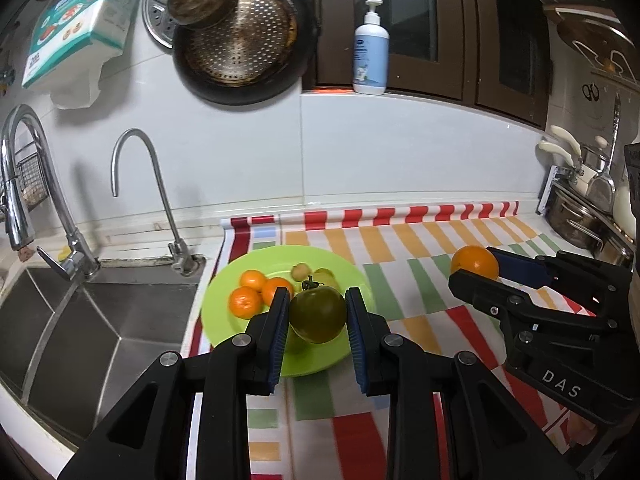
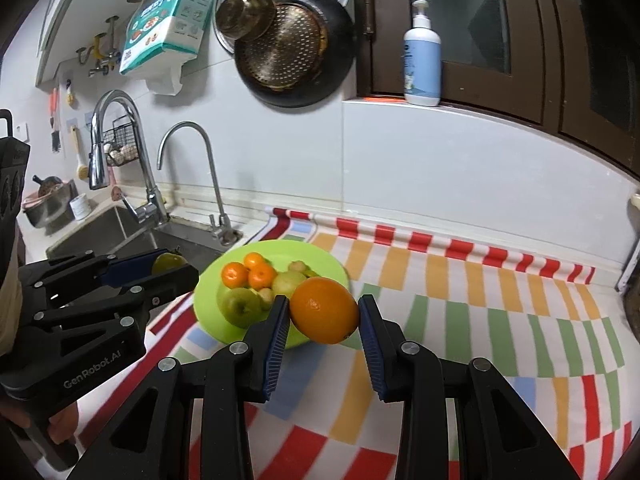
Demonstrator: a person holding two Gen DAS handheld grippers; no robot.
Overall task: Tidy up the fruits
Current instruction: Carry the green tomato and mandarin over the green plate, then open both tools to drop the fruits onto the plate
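1. Step in hand, as judged: carrying fruit to the green plate [image 1: 224, 322], which lies on the striped cloth [image 1: 420, 292] over the bench, beside the sink [image 1: 80, 332].
2. Left gripper [image 1: 318, 312]: jaws closed on a dark green tomato [image 1: 318, 314], held above the plate's near edge.
3. Right gripper [image 2: 323, 314]: jaws closed on an orange [image 2: 324, 310], held over the cloth just right of the plate.
4. Already on the plate: three mandarins [image 2: 250, 272], a green apple [image 2: 236, 306] and some paler fruit behind it.
5. Pose: both grippers are level, pointing towards the back wall, side by side and near each other.
6. Next move calls for lowering each fruit onto bare plate surface clear of the mandarins, then parting the jaws; round fruit may roll.
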